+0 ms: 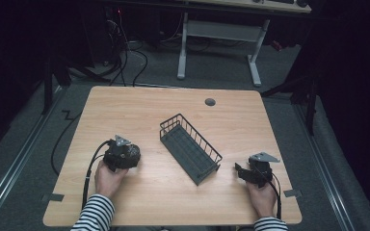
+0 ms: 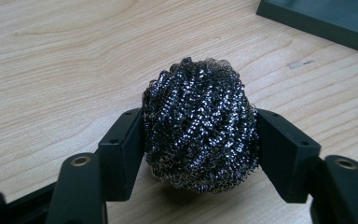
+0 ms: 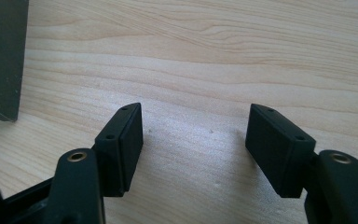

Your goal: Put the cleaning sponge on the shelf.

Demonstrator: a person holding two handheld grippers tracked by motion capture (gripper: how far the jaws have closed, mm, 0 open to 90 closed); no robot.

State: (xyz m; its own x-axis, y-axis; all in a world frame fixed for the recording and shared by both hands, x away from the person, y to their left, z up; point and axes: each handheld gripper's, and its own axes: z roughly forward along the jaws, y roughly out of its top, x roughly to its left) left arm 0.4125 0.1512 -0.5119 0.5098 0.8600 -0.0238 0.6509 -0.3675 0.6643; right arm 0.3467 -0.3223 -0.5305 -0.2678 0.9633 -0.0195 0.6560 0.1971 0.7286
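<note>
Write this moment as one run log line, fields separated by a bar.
left gripper: shut on steel scourer | right gripper: open | wire basket: mid-table

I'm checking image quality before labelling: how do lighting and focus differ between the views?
High view: the table is evenly lit, its surroundings fall into near black. Left gripper view: the steel wool ball is sharp with glinting strands, and the near fingers are soft. Right gripper view: wood grain is bright and clear, with soft shadows beside the open fingers.
</note>
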